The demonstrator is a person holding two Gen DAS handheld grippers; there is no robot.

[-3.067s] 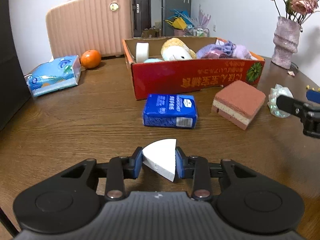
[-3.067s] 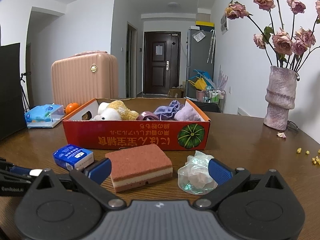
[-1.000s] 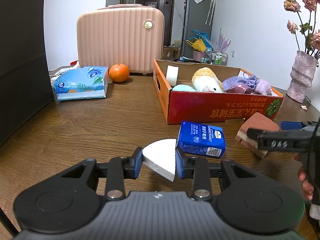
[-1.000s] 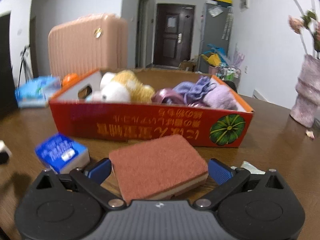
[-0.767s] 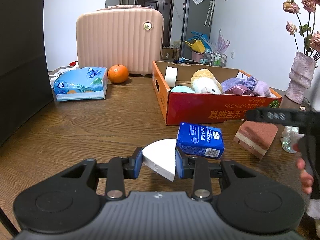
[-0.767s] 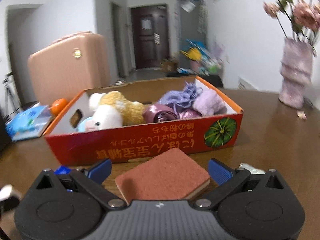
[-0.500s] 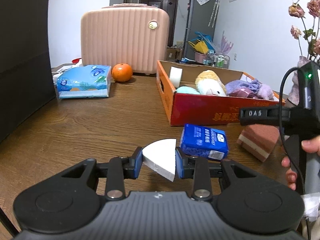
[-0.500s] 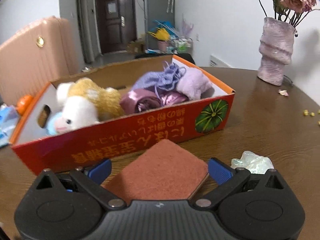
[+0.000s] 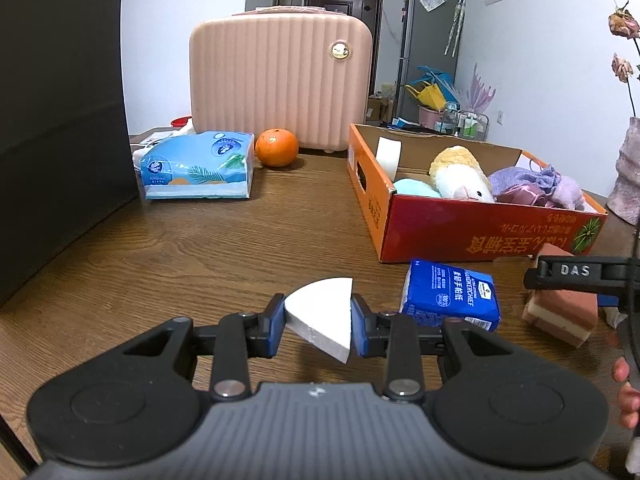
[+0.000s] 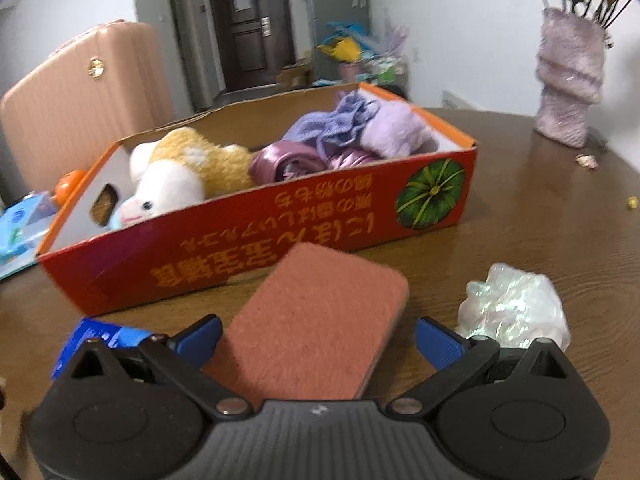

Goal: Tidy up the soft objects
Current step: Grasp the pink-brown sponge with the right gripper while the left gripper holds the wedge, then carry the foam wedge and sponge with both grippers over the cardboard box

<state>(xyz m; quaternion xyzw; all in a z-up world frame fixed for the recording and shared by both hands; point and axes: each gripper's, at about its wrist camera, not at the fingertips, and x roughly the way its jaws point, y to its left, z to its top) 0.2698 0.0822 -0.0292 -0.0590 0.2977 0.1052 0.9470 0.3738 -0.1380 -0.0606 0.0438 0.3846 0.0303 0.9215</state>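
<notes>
A white wedge-shaped foam piece (image 9: 320,314) is clamped between the blue pads of the left tool (image 9: 319,326), held above the wooden surface (image 9: 200,248). The right tool (image 10: 316,338) is spread wide, its pads set to either side of a reddish sponge (image 10: 316,328) without pressing on it. The sponge is seen lying on the surface just in front of the red cardboard box (image 10: 280,216), in which plush toys and purple cloths are contained. A crumpled plastic wad (image 10: 516,306) is seen beside the sponge.

Glossy wood table (image 9: 200,248), coarse sponge (image 10: 316,320)
</notes>
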